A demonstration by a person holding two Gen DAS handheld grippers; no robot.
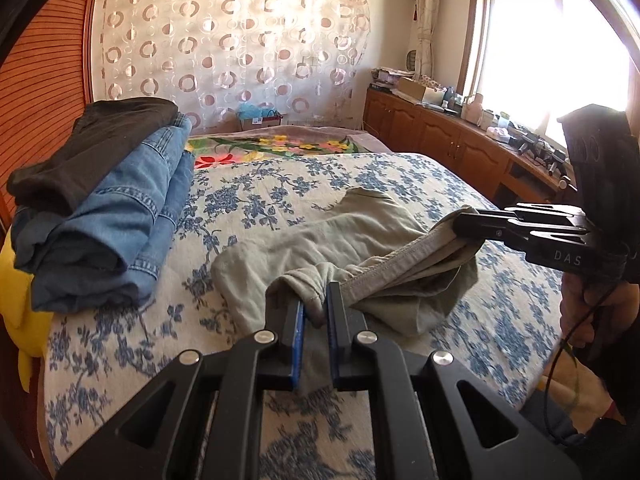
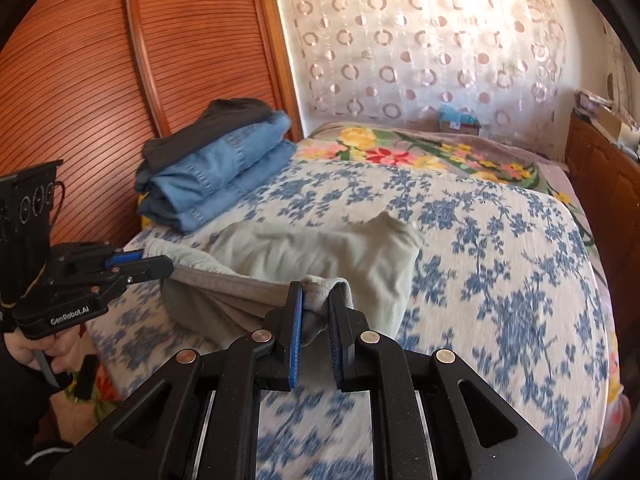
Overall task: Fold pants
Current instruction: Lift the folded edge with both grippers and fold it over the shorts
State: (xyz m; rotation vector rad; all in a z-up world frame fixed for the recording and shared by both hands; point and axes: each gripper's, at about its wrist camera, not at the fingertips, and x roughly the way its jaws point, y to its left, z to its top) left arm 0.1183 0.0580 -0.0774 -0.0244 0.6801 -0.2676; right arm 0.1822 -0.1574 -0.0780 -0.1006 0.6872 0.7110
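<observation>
Two folded garments (image 1: 100, 200) beside pants (image 1: 320, 236).

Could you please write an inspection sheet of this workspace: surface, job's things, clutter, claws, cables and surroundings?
Surface: bed with a blue-flowered white cover; a bright floral blanket lies at its far end.
Job's things: pale green pants, crumpled, partly lifted off the cover at the near edge.
Clutter: a pile of folded clothes, blue jeans with a dark garment on top, by the wooden wall.
Claws: left claw and right claw each shut on the hem of the pants.
Cables: a thin black cable hangs by the person's hand under the right claw.
Surroundings: patterned curtain, bright window, crowded wooden cabinets.
</observation>
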